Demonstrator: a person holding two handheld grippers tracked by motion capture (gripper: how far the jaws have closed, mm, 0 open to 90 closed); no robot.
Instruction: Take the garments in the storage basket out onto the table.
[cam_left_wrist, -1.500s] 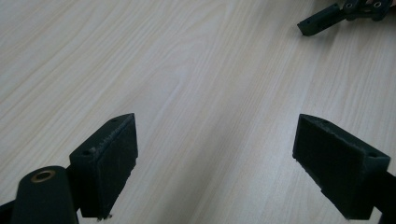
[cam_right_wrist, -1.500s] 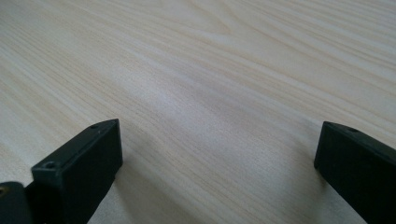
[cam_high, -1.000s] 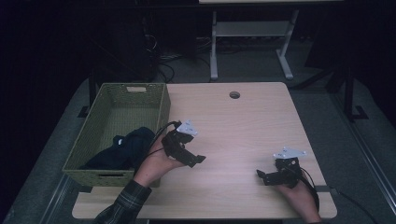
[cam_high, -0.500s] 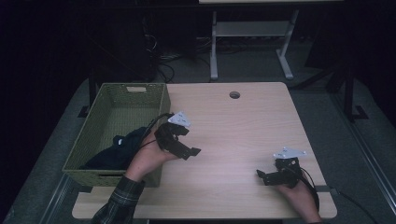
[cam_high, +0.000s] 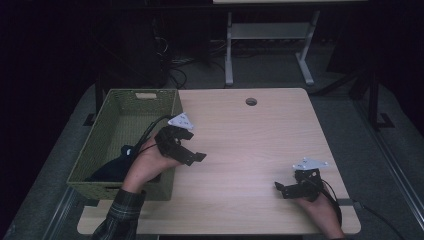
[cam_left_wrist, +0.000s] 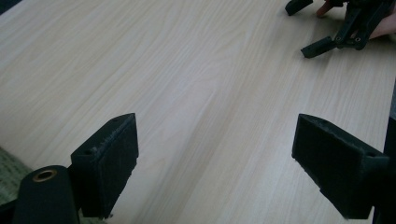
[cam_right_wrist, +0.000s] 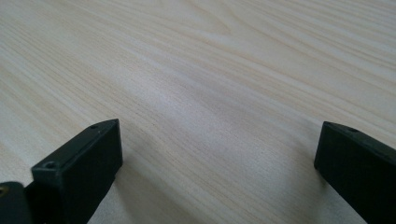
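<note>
Blk tongs (cam_high: 192, 159), plaid sleeve (cam_high: 120, 212)

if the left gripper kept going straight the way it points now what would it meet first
Probably the bare table: the open left gripper tilts down at the wood. Farther along that line sits the right gripper, though depth is unclear.

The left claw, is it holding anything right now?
No, the left claw is open in its own view, with bare wooden table between its jaws.

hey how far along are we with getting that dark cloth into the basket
Done: the dark cloth lies inside the green basket. In hand: nothing; the left gripper is open over the table beside the basket, with bare wood between its jaws. The right gripper rests open near the front edge. Left: nothing else lies on the table, so the job looks about finished.
</note>
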